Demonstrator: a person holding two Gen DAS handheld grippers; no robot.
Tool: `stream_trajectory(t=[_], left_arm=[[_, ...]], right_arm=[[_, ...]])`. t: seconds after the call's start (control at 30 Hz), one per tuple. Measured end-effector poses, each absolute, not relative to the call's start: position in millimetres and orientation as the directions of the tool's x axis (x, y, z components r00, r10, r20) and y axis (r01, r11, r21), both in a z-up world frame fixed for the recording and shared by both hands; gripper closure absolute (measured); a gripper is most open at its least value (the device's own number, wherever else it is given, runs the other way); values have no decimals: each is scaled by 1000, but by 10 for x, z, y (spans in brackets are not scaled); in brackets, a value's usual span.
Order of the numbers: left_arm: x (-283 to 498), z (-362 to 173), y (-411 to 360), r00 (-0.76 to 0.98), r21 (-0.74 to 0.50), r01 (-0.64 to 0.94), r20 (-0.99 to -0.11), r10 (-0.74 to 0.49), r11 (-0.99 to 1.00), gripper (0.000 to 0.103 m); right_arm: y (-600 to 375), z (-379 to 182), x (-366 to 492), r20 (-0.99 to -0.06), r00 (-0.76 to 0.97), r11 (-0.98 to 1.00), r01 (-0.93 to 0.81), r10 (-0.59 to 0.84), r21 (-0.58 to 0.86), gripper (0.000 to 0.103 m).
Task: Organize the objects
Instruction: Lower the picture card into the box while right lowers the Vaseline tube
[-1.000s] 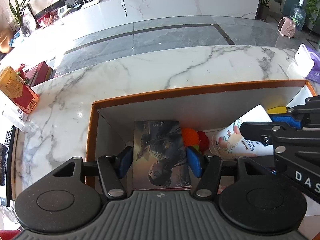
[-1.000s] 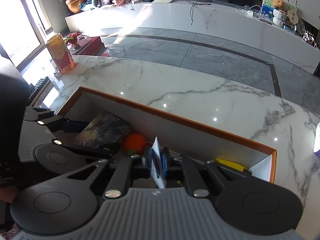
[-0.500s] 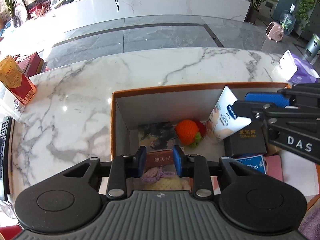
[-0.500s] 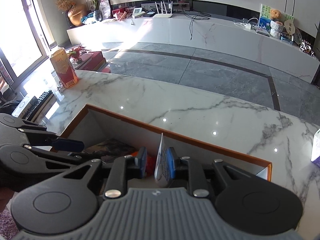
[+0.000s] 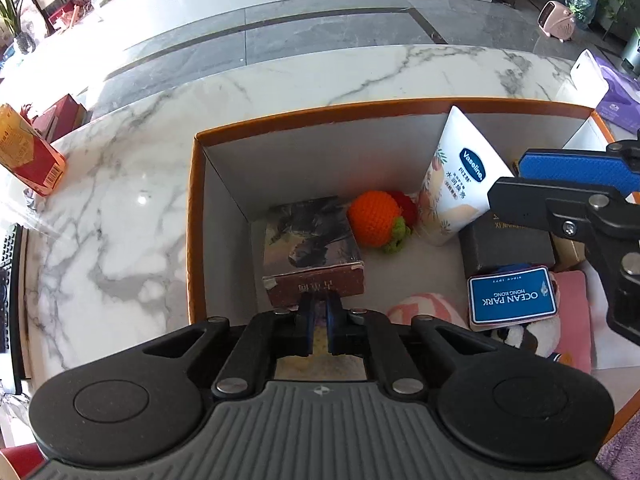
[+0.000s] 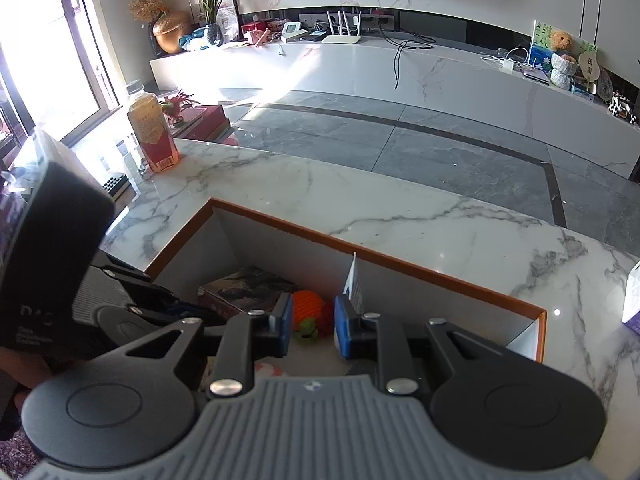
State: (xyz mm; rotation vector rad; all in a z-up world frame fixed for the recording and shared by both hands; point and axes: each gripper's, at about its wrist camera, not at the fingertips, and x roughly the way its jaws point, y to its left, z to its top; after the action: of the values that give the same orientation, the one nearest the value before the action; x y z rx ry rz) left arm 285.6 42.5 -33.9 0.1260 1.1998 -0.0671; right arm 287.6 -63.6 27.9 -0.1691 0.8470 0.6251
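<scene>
An orange-rimmed box on the marble counter holds a dark picture box, an orange knitted fruit, a white Vaseline tube leaning on the far wall, a black box and a blue Ocean Park card. My left gripper is shut and empty, just above the picture box's near edge. My right gripper is open and empty above the box, the tube beside its right finger. The right gripper also shows in the left wrist view.
A red and yellow carton stands on the counter at the left, also seen in the right wrist view. A purple and white pack lies at the right. Pink cloth items lie in the box's near right.
My left gripper has closed from open and pulled back above the picture box. My right gripper has opened and let go of the Vaseline tube, which now leans in the box.
</scene>
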Motion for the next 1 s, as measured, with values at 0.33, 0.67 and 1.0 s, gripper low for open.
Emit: stream_trajectory(t=[0.33, 0.67, 1.0], left_arm=[[2819, -343, 529, 334, -24, 91, -941, -53, 996, 95], [2696, -310, 656, 351, -82, 65, -931, -100, 995, 99], [2571, -310, 687, 395, -93, 138, -908, -141, 986, 100]], right_arm=[[-608, 169, 2834, -766, 441, 804, -572, 469, 163, 79], [-492, -90, 3075, -773, 309, 795, -470, 554, 383, 72], [-181, -399, 3269, -796, 223, 787, -437, 563, 435, 90]])
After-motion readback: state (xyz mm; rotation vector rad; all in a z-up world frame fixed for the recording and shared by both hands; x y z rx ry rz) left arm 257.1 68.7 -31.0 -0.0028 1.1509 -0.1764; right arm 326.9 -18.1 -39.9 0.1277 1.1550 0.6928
